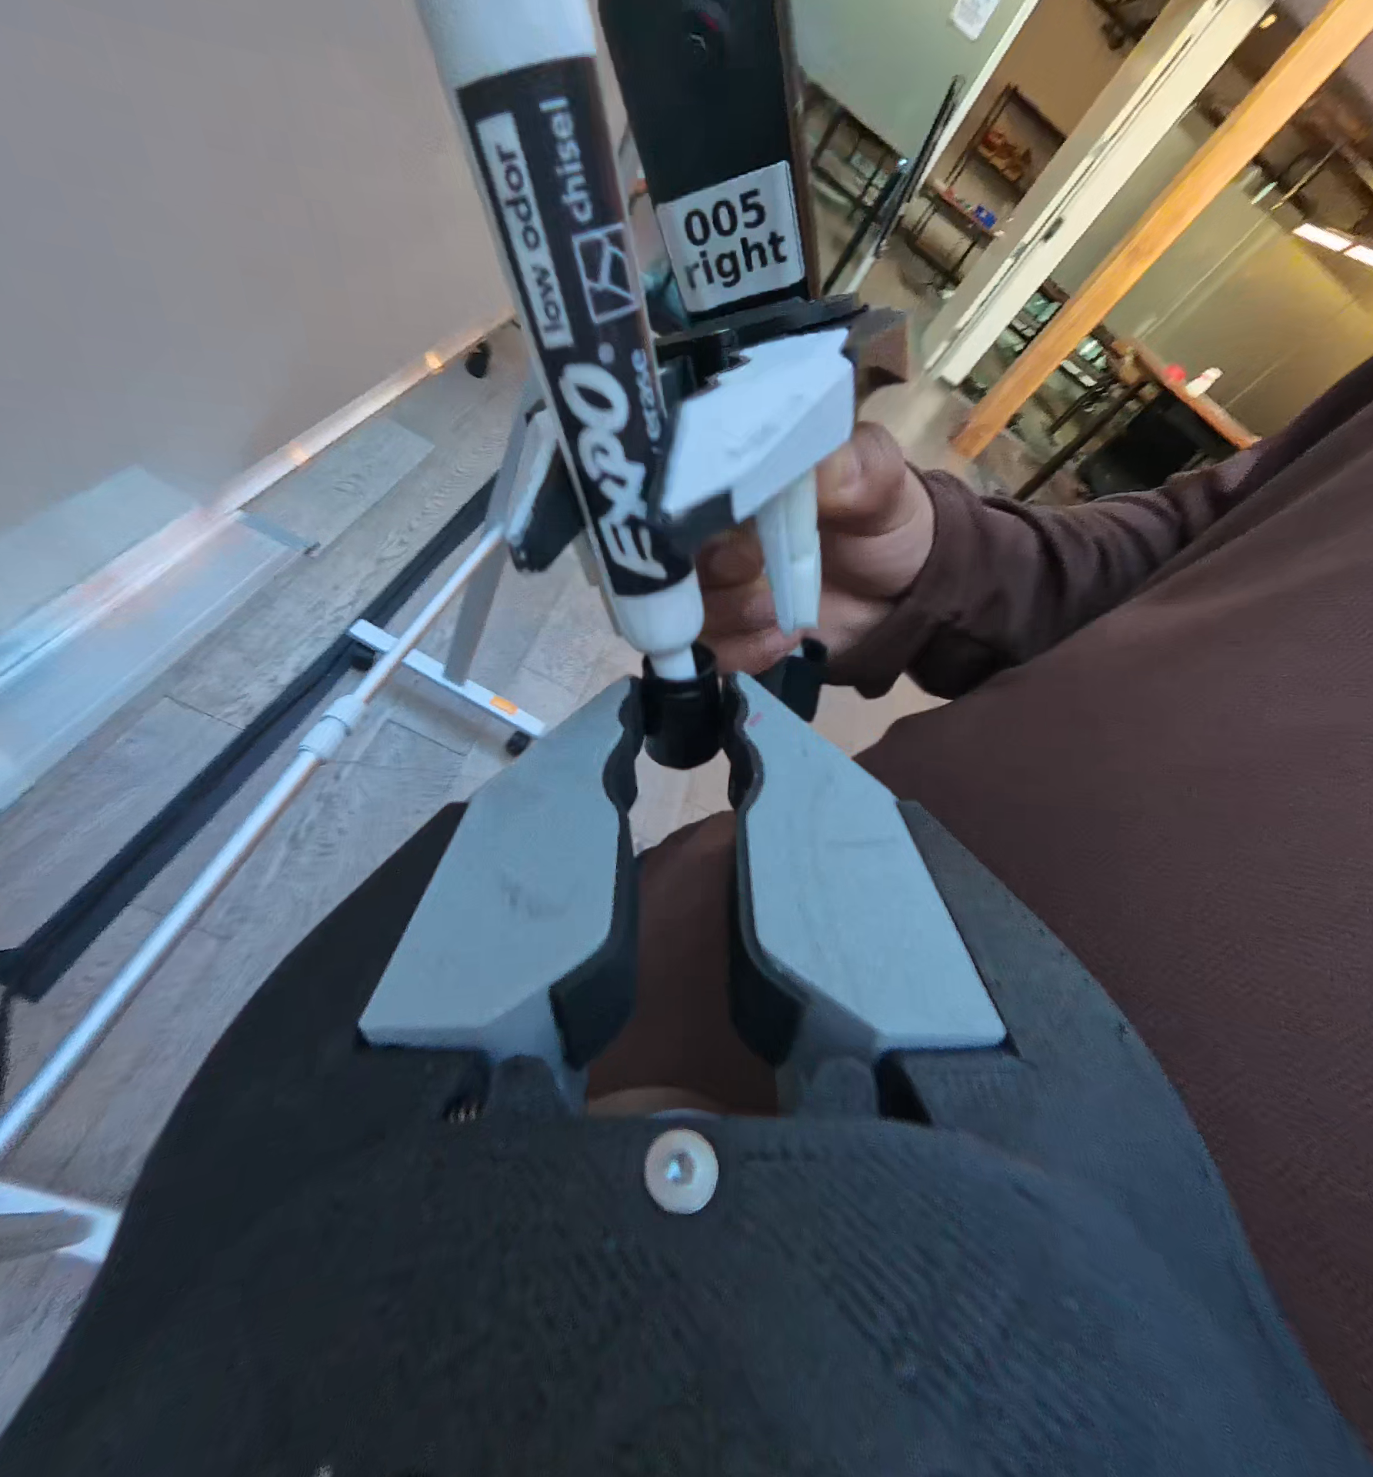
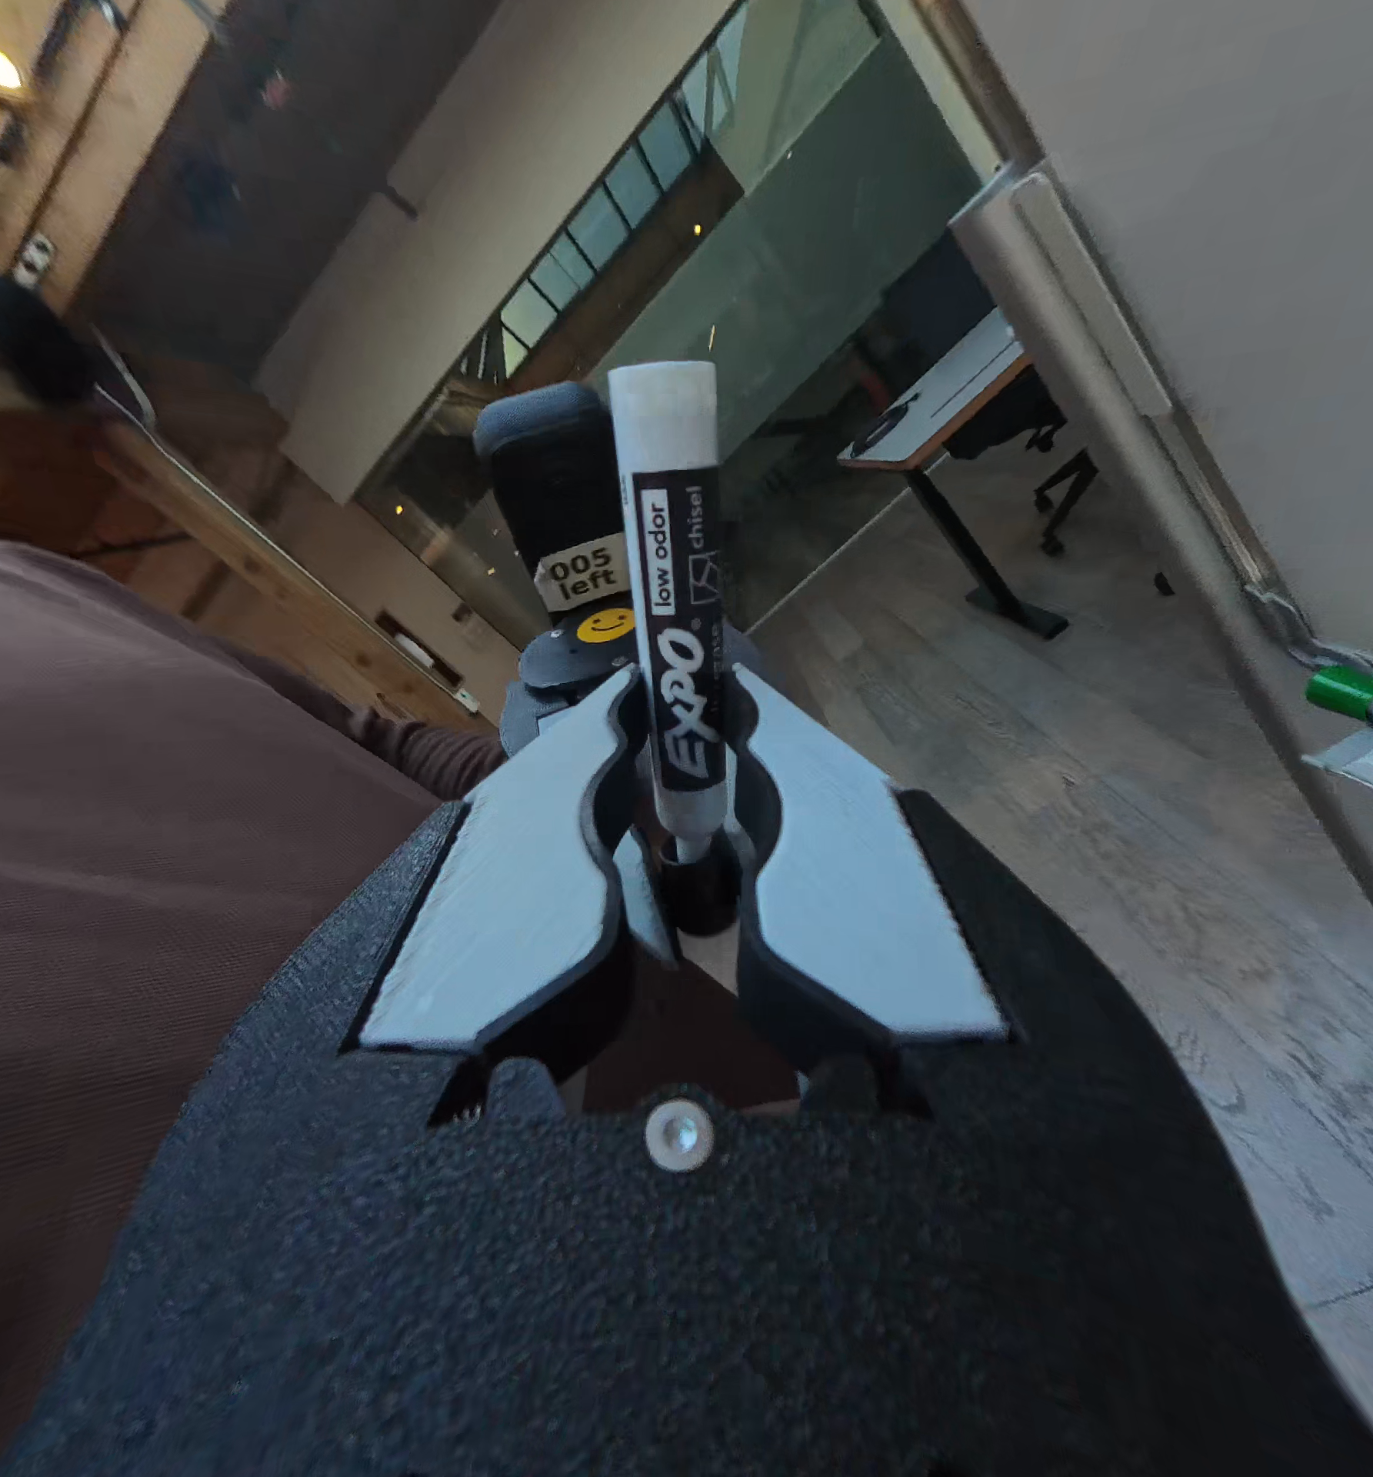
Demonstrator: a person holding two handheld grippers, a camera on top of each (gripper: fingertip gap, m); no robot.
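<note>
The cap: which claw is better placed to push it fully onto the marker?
Probably the left claw: it already grips the cap at the nib, in line with the marker, which the right claw holds.

Glossy plastic marker [image 2: 679,639], matt black cap [image 1: 681,715], wood-grain floor [image 2: 1066,799].

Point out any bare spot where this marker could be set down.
Bare wood floor lies between the desk and the whiteboard ledge holding a green marker. It is crowded where the right gripper clamps the black marker and the left gripper clamps its cap.
</note>
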